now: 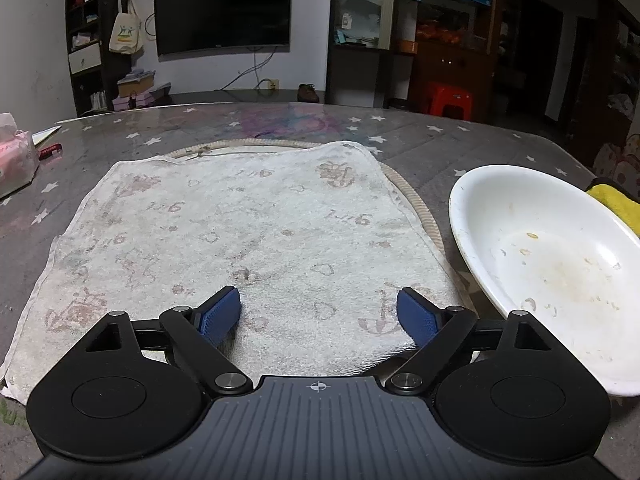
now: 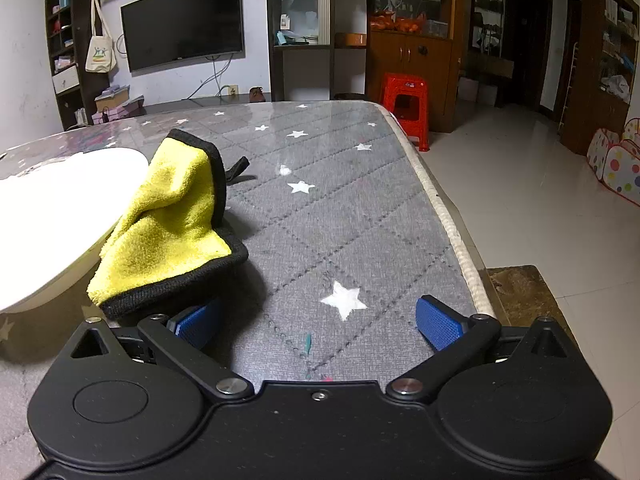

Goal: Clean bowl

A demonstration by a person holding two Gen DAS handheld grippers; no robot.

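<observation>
Your left gripper (image 1: 319, 312) is hanging over the worn white towel (image 1: 240, 248), which is lying flat on the grey worktop (image 1: 432, 136) with white stars. Its blue fingers (image 1: 222, 312) are standing wide apart, and nothing is sitting between them; only the towel is showing below the gap. The towel is covering most of a round mat (image 1: 416, 200), whose edge is peeking out at the far side and at the right.

The bowl (image 1: 540, 256) is resting on the worktop just beside the right edge of the towel. It is white and shallow, and its inside is carrying yellowish smears and small crumbs. It is lying to the right of your left gripper and is not touching it.

Your right gripper (image 2: 318, 322) is pointing over a bare part of the worktop, near its right edge. Its blue fingers (image 2: 438, 322) are spread as wide as they are going, and they are holding nothing. The yellow cloth (image 2: 172, 224) with the black border is lying crumpled just in front of the left finger, and it is leaning against the rim of the bowl (image 2: 60, 208), which is showing very bright at the left in this view. I cannot tell whether the cloth is touching the left finger or only hiding part of it.

Beyond the worktop a red stool (image 2: 404, 100) is standing on the tiled floor, and a dark television (image 2: 182, 22) is hanging on the wall.
</observation>
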